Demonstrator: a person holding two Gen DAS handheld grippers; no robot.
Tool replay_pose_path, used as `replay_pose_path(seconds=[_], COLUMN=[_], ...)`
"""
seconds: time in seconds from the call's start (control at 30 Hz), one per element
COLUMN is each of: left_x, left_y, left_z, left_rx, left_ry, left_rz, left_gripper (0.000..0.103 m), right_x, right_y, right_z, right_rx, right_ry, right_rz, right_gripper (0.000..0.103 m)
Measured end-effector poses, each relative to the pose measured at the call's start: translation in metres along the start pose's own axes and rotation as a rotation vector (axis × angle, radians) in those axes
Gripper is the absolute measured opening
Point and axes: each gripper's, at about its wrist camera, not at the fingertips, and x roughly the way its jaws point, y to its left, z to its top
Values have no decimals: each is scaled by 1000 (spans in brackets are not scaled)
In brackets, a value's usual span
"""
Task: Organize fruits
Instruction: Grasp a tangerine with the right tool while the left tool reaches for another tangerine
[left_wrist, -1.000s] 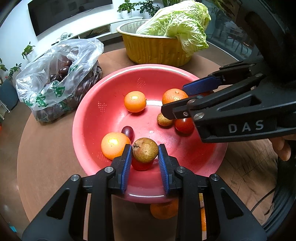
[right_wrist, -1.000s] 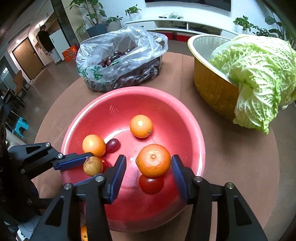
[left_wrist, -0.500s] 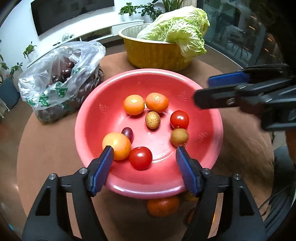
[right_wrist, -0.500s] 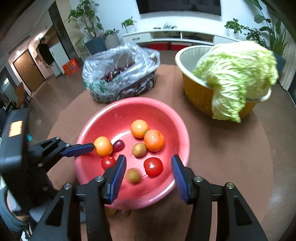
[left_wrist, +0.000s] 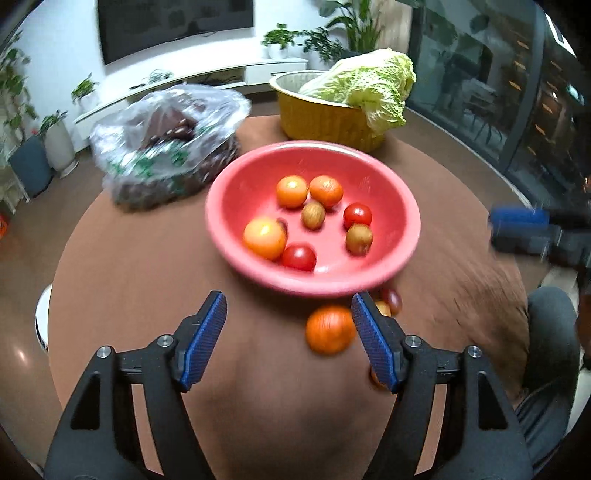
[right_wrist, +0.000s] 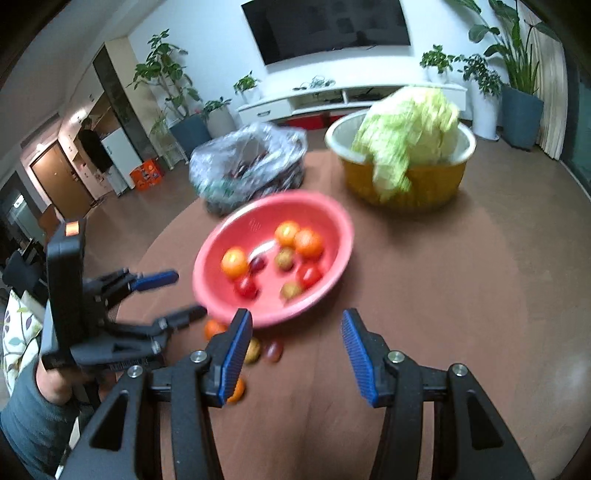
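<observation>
Both tools hang empty: left gripper (left_wrist: 288, 338) spread, right gripper (right_wrist: 295, 356) parted with nothing between its pads. A red bowl (left_wrist: 236, 236) near the round brown table's (left_wrist: 147, 280) middle holds oranges, tomatoes and small brown fruit. Loose fruit, including an orange (left_wrist: 327, 330), lies by its near rim. Beyond stand a plastic bag (left_wrist: 162, 147) and a yellow basin (left_wrist: 317, 122) of cabbage (left_wrist: 369, 85).

Red bowl (left_wrist: 229, 206), mid-frame, holds three oranges (left_wrist: 264, 237), two tomatoes (left_wrist: 357, 215) and brown fruits (left_wrist: 313, 215). Another orange (left_wrist: 327, 329) lies below its rim.
</observation>
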Motion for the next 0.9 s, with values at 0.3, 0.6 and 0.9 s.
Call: replay_pose_path(seconds=[0.3,0.6,0.9], left_x=[-45,-54,-28], left_y=[11,9,1], left_z=[-83,-97,-71], left_rx=[-127,-140,-112], left_ry=[-20,-26,-10], left_rz=[36,30,15], left_gripper=[69,69,69], right_x=[64,91,81], right_y=[51,71,63], right_z=[-51,-48,-53], right_rx=[-88,-147,-151], right_ry=[137,156,166], right_rz=[0,-26,-20], right_gripper=[54,53,39])
